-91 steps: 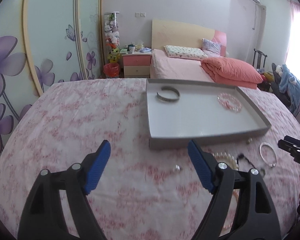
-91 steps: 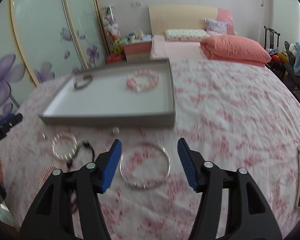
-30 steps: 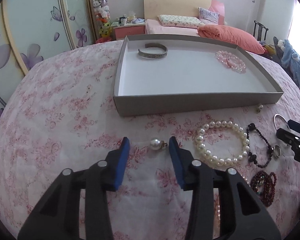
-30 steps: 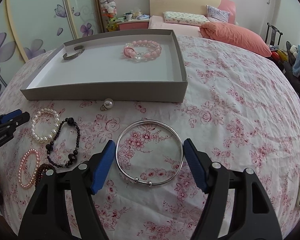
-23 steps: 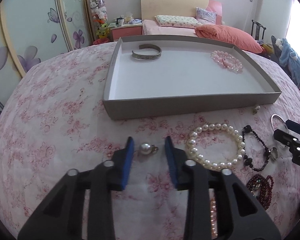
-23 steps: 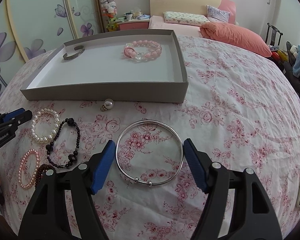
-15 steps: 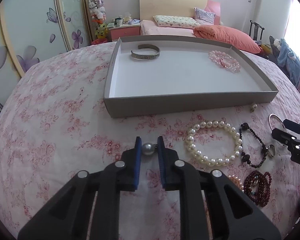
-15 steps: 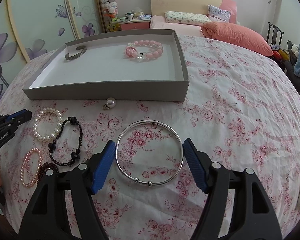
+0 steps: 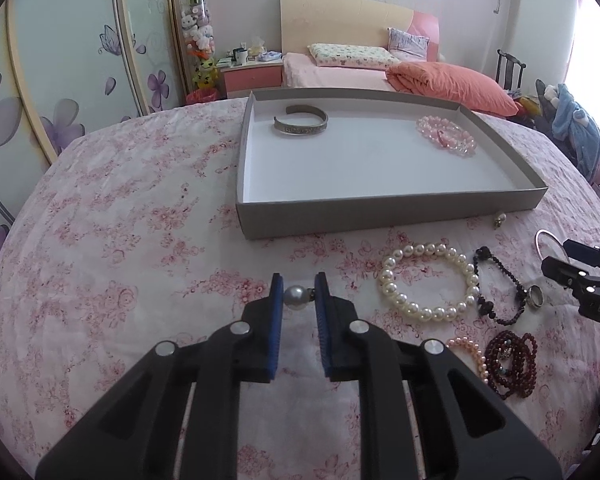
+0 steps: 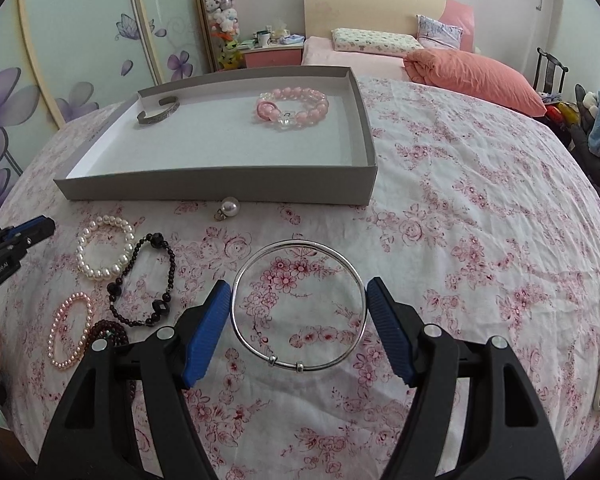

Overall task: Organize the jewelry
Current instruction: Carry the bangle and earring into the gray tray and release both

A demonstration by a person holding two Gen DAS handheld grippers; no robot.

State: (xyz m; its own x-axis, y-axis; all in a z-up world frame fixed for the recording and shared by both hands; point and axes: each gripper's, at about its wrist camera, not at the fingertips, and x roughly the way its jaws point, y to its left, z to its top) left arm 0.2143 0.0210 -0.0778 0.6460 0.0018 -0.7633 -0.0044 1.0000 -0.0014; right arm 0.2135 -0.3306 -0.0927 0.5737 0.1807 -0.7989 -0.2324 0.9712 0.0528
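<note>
We see the left gripper [image 9: 299,295] clamped on a single white pearl earring [image 9: 295,298], low centre of frame, in front of the grey cardboard tray [image 9: 388,215]. The right gripper [image 10: 299,304] stands wide, its blue pads just beside the thin silver bangle [image 10: 299,305] lying on the floral cloth; whether they press it, we cannot tell.

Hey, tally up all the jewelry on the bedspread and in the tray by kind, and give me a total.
Beaded bracelets: 5 (pink crystal, white pearl, black, small pink pearl, dark red)
Metal bangles: 2 (cuff, thin silver bangle)
Single pearl charms: 2 (gripped pearl, loose pearl)
Ring: 1
Total: 10
</note>
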